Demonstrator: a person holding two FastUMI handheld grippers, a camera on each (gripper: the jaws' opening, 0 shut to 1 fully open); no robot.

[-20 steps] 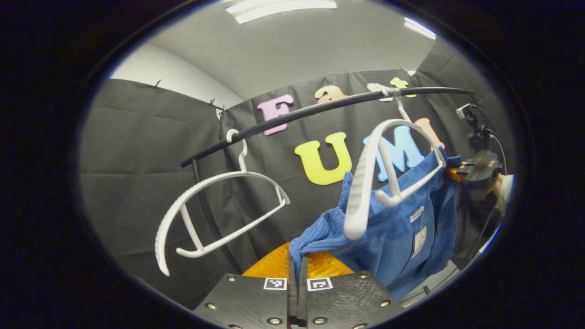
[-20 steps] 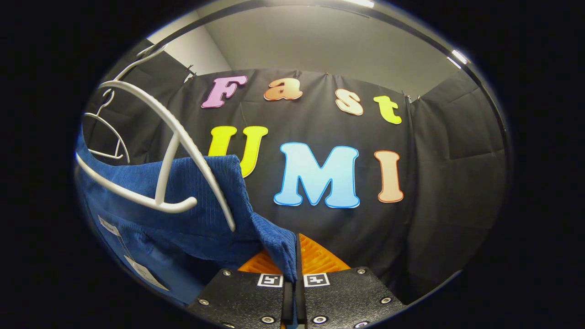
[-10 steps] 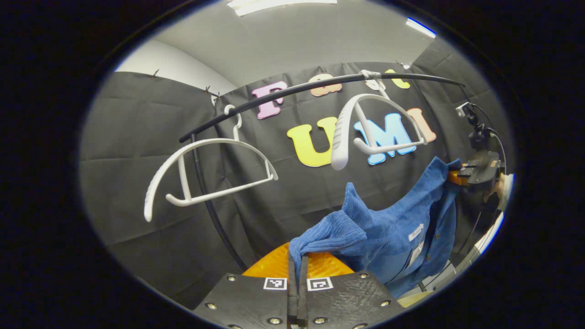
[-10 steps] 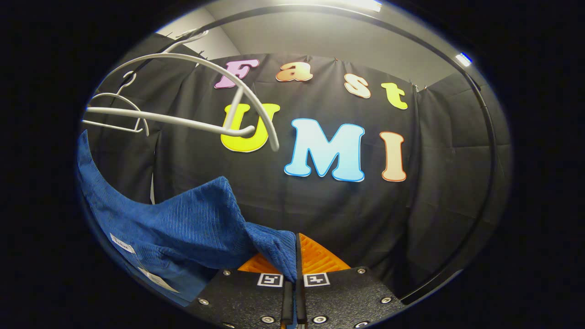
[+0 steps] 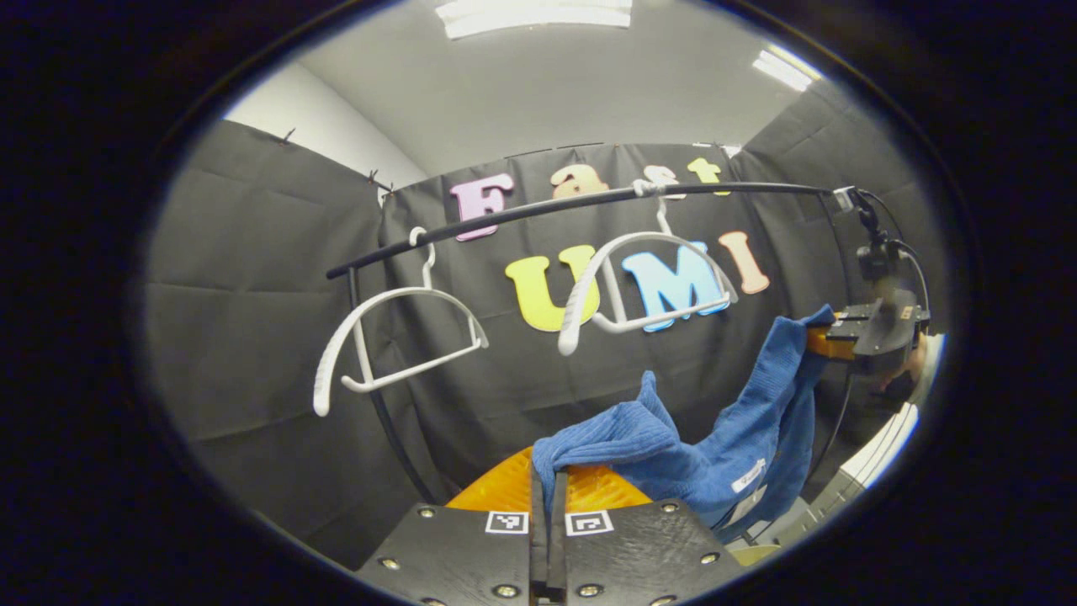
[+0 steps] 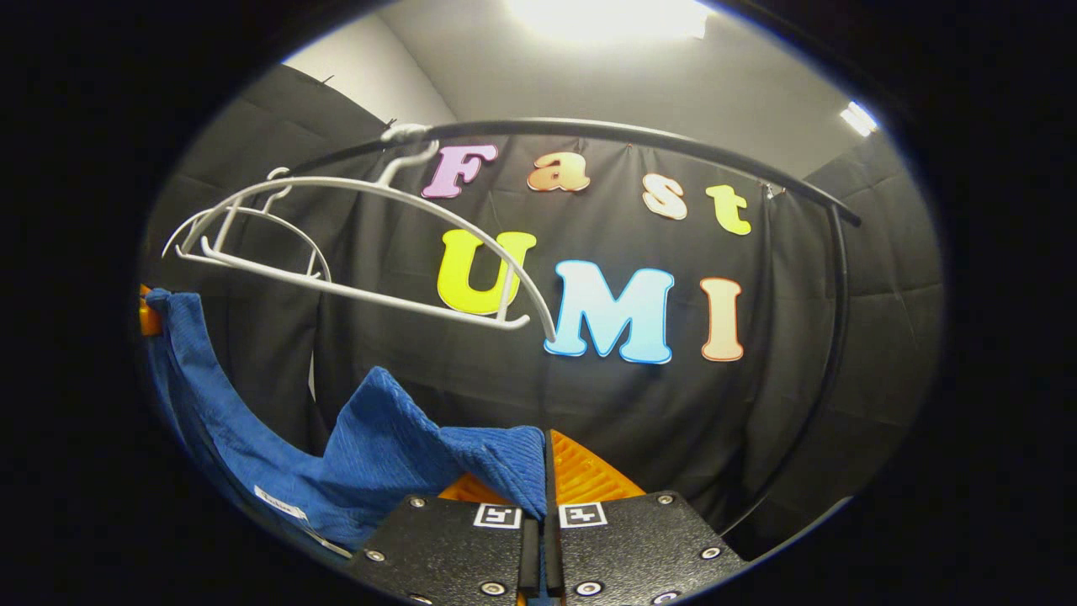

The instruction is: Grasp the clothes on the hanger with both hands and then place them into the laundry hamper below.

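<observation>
- 2 claws share the load: your left gripper [image 5: 545, 497] is clamped tight on one edge of the blue ribbed corduroy shirt [image 5: 673, 446], and your right gripper [image 6: 538, 497] pinches the opposite edge [image 6: 496, 459] with its jaws closed on the cloth.
- Between them the shirt hangs in a slack sling, sagging below both claws, probably because each holds just a corner and the middle carries its own weight.
- Up and ahead of your left claw, the white plastic hanger [image 5: 644, 282] hangs bare on the black metal rail [image 5: 538, 215], beside a 2nd white hanger [image 5: 395, 341] farther to that claw's left, so the shirt looks fully off.
- Folds bunch right at each grip, with 2 small white tags [image 5: 745, 480] showing on the inner side near the lowest sag.
- No hamper can be made out, so judge the drop before you lower.
</observation>
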